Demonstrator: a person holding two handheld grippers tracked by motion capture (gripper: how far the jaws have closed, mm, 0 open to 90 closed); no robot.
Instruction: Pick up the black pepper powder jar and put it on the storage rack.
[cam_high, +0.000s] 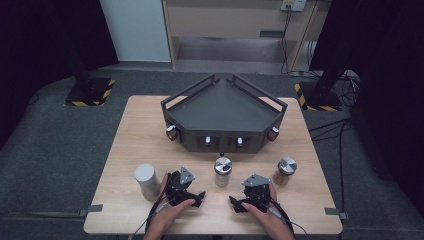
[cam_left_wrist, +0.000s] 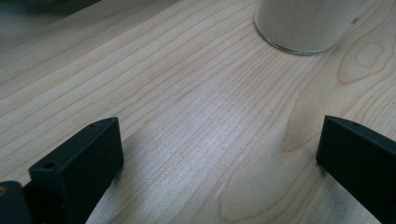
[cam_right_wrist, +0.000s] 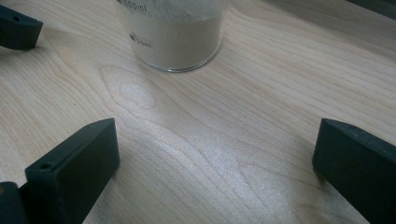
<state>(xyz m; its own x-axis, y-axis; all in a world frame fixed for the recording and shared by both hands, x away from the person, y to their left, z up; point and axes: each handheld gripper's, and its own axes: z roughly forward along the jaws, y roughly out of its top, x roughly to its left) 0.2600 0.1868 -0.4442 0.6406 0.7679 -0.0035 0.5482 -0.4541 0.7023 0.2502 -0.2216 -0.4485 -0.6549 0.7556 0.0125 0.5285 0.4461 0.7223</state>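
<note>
**Both grippers parked on desk, jaws wide, no jar picked yet**

Start-of-work pose. Left gripper (cam_high: 196, 199) and right gripper (cam_high: 237, 205) both sit low on the wooden desk (cam_high: 135, 130) near its front edge, tips turned toward each other, bare wood between them. Jaws apart on both, nothing between them: left gripper view has the two black jaws spread over bare woodgrain, right gripper view the same. A hand wraps each gripper from behind, forearms coming in from the bottom of the high view, cables trailing back.

Three jars stand in a loose row ahead of the hands: middle jar (cam_high: 223, 171) with silver lid, just ahead of the gap between the grippers; white-lidded jar (cam_high: 146, 180) just beside the left hand; right jar (cam_high: 284, 170) with silver lid, near the right gripper, a bit farther back. Middle jar shows close in the right gripper view (cam_right_wrist: 173, 35), pale powder inside, and its base shows at the top of the left gripper view (cam_left_wrist: 306, 25). Dark angular tray (cam_high: 183, 106) sits behind the jars, empty inside.

Judged step: approach not begun, likely a jar to be gripped. Next move calls for lifting one gripper off the desk, levelling it at jar height, and straddling the body with jaws kept wide before closing
</note>
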